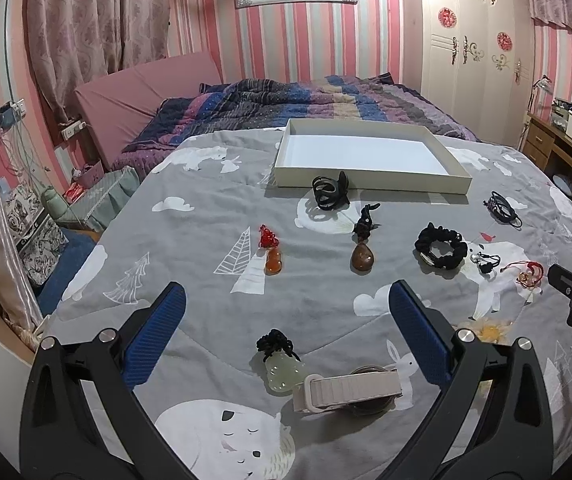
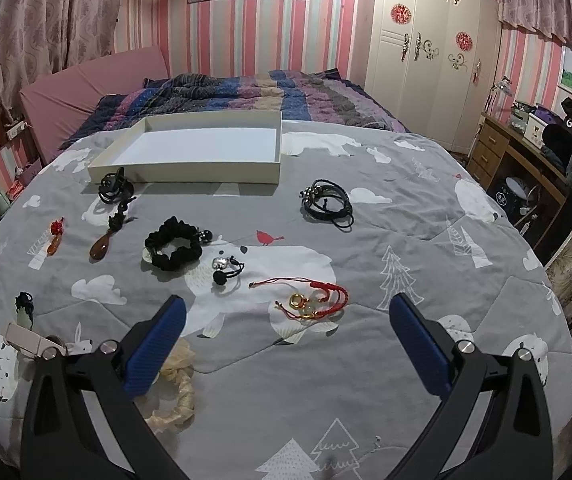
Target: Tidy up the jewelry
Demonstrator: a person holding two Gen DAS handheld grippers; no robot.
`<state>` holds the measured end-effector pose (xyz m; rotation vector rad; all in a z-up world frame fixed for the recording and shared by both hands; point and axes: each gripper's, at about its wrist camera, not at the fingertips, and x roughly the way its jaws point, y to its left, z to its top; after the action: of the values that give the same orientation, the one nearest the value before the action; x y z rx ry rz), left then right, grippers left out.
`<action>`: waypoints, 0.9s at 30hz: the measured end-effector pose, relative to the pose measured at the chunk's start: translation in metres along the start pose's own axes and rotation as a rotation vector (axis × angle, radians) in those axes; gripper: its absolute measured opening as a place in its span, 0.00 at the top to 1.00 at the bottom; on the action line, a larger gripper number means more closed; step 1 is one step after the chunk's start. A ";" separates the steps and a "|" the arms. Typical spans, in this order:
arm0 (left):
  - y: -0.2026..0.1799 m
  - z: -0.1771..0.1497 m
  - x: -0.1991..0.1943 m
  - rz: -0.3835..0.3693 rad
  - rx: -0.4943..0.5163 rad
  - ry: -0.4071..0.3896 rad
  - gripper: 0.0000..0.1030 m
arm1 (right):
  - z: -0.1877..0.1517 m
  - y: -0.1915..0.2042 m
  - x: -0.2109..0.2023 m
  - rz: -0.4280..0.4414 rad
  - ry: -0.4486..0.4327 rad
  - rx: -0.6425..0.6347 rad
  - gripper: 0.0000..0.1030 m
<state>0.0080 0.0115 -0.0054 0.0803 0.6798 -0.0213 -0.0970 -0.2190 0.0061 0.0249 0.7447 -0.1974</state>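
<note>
Left gripper (image 1: 286, 332) wide, holding nothing; jade pendant (image 1: 282, 372) and watch (image 1: 349, 394) lie lower centre. Right gripper (image 2: 287, 334) wide; red bracelet (image 2: 309, 298) centre, tray (image 2: 190, 170) upper left.

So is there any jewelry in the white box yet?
No, the white box shows only its bare white floor, and pieces like the red string bracelet and black scrunchie lie on the bedspread outside it.

Pink-striped walls (image 2: 158, 20) — floral curtains (image 1: 98, 28), cream wardrobe (image 2: 429, 40), wooden desk (image 2: 525, 156).
</note>
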 end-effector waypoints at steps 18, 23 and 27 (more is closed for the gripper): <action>0.006 0.002 0.003 0.000 -0.020 0.007 0.03 | 0.004 0.004 0.001 0.003 -0.014 -0.009 0.02; 0.005 0.001 0.004 -0.002 -0.015 0.012 0.03 | 0.004 0.004 0.003 0.015 -0.004 -0.002 0.02; 0.006 0.001 0.006 -0.003 -0.020 0.020 0.03 | 0.002 0.004 0.005 0.016 0.005 -0.002 0.02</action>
<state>0.0132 0.0174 -0.0082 0.0598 0.7001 -0.0169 -0.0909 -0.2157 0.0043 0.0296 0.7493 -0.1812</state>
